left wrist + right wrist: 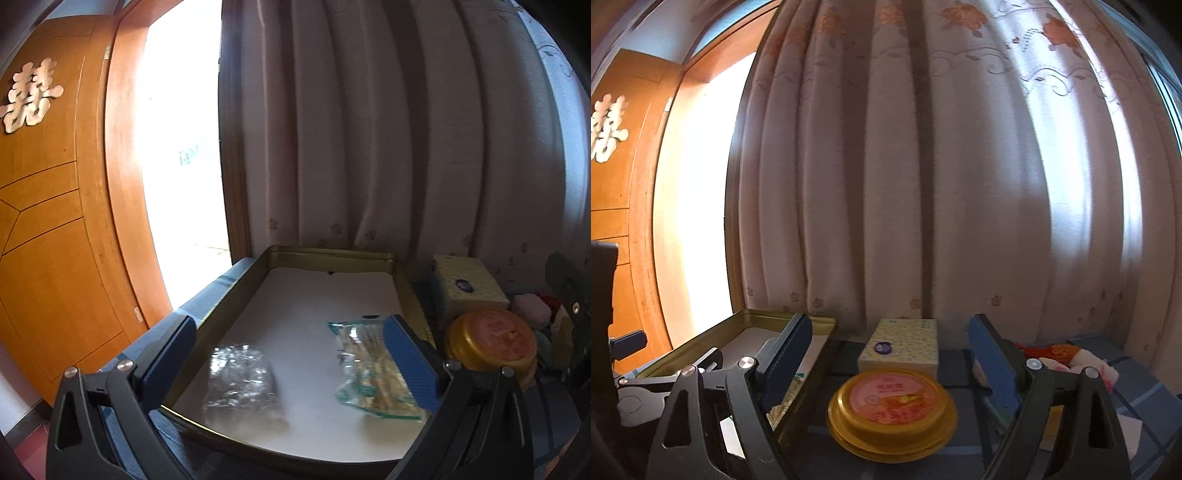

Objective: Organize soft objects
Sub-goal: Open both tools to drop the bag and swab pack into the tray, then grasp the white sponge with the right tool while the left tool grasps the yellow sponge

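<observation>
The left gripper [291, 354] hangs with its jaws spread wide and empty over the gold tray [236, 291], where a clear crinkled packet [242, 384] and a green-edged snack bag [369, 369] lie side by side, seemingly laid apart so each stays easy to reach. The right gripper [890, 354] is likewise spread and holding nothing, framing the round yellow tub [892, 408] with the tissue pack [901, 345] just behind it. The soft toys [1067, 360] lie to the right on the bench [1145, 387], outside the tray, probably yet to be sorted.
</observation>
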The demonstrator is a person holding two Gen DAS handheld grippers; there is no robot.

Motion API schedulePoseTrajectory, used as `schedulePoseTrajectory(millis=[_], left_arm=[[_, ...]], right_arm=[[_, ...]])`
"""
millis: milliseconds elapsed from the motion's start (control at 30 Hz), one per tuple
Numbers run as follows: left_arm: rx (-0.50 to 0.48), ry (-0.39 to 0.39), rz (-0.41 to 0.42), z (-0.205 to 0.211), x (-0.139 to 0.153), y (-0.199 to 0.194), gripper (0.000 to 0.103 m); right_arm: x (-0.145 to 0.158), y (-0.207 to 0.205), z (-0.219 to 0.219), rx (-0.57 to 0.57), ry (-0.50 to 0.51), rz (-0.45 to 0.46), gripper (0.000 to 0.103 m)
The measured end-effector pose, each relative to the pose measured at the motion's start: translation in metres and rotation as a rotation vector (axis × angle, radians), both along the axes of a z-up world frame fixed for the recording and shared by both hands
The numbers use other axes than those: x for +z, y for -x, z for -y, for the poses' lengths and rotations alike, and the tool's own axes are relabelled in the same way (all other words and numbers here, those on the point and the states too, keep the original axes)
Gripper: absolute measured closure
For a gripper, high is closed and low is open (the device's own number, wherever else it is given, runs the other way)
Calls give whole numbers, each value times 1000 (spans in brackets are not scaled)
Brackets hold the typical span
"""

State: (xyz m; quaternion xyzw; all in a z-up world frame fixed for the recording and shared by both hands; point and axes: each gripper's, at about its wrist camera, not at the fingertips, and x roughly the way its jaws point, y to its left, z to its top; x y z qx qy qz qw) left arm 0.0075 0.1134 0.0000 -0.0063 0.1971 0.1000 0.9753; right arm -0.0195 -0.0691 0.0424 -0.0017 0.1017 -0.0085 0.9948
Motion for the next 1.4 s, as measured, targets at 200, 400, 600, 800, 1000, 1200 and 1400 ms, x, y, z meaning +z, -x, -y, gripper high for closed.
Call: schedulePoseTrajectory(millis=[200, 400, 600, 800, 1000, 1200, 1400], left_arm=[[-59, -8, 6, 25, 1, 2, 1], [-118, -18, 7, 49, 1, 6, 1], [-154, -27, 13, 69, 0, 5, 1], [-200, -34, 21, 93, 0, 11, 1], [-248, -42, 20, 115, 0, 15, 1], [-296, -60, 18, 138, 0, 17, 1], [-344, -52, -7, 156, -1, 16, 1]], right_arm=[[1, 8, 14, -25, 14, 16, 15], [2, 17, 37, -73, 27, 23, 15], [1, 29, 70, -145, -8, 24, 15], [3, 37, 98, -199, -4, 12, 15], [2, 45, 124, -248, -6, -19, 15], [3, 57, 147, -283, -1, -20, 15], [2, 65, 181, -332, -19, -49, 15]])
